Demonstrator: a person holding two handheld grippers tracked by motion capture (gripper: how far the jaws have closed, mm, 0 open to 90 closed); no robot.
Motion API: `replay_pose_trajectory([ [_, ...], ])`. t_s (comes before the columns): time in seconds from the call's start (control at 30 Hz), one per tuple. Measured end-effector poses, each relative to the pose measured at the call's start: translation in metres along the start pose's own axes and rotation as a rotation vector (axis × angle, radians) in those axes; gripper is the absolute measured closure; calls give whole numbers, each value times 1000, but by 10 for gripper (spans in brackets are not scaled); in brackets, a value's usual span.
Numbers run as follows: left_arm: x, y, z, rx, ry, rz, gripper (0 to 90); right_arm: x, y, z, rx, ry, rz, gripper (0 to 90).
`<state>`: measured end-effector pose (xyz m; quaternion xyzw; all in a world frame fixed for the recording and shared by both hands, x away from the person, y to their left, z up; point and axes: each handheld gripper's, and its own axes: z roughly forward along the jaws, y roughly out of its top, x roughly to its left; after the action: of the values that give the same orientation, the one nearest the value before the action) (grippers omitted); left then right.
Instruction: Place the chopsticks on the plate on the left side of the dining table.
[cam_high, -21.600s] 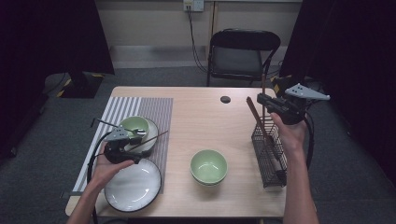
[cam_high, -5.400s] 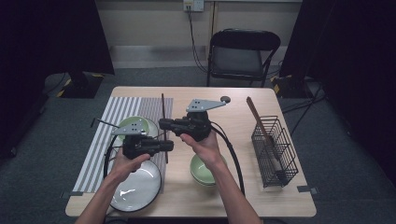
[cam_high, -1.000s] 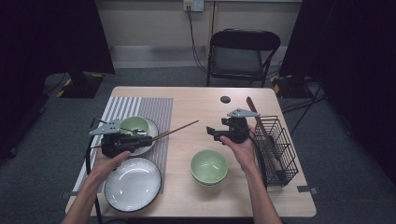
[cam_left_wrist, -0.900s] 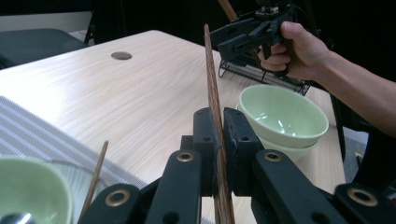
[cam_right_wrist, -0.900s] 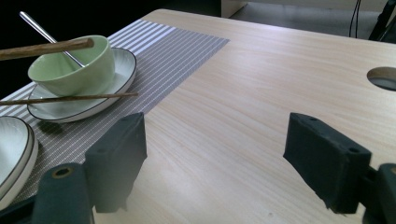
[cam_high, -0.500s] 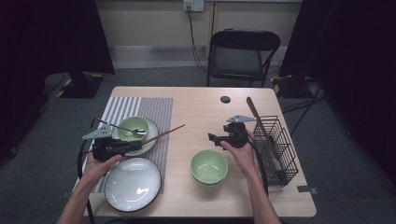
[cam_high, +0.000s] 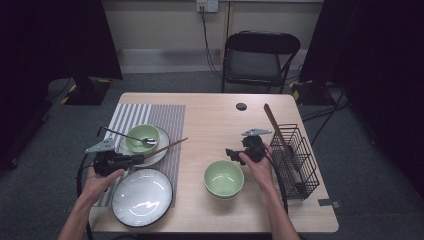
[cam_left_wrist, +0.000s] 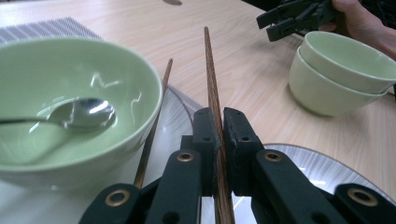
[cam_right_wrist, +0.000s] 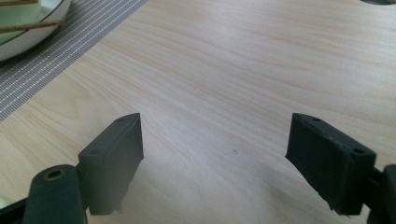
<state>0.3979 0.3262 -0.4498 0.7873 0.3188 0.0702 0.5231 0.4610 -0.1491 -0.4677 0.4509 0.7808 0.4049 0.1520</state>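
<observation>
My left gripper (cam_high: 136, 159) is shut on a dark wooden chopstick (cam_high: 166, 147), which points toward the table's middle, low over the small plate. In the left gripper view the held chopstick (cam_left_wrist: 213, 88) runs out between the closed jaws (cam_left_wrist: 220, 119). A second chopstick (cam_left_wrist: 157, 105) lies beside it, against the green bowl (cam_left_wrist: 70, 102) that holds a spoon (cam_left_wrist: 84, 112). My right gripper (cam_high: 231, 153) hovers open just behind two stacked green bowls (cam_high: 223, 178). Between its jaws (cam_right_wrist: 215, 135) there is bare tabletop.
A large white plate (cam_high: 142, 197) lies at the front left, partly on a striped mat (cam_high: 165, 117). A wire basket (cam_high: 296, 160) with a wooden utensil (cam_high: 276, 126) stands at the right edge. A small black disc (cam_high: 241, 106) lies at the back. A chair (cam_high: 260, 60) stands behind the table.
My left gripper has drawn back to the left and lower, carrying the chopstick with it. My right gripper has sunk toward the table behind the stacked bowls.
</observation>
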Motion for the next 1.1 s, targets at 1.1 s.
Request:
replay_pose_trajectory([
  [1.1,13,-19,13,97,56,12,843,-2,-30,16,58,-127,-69,165],
])
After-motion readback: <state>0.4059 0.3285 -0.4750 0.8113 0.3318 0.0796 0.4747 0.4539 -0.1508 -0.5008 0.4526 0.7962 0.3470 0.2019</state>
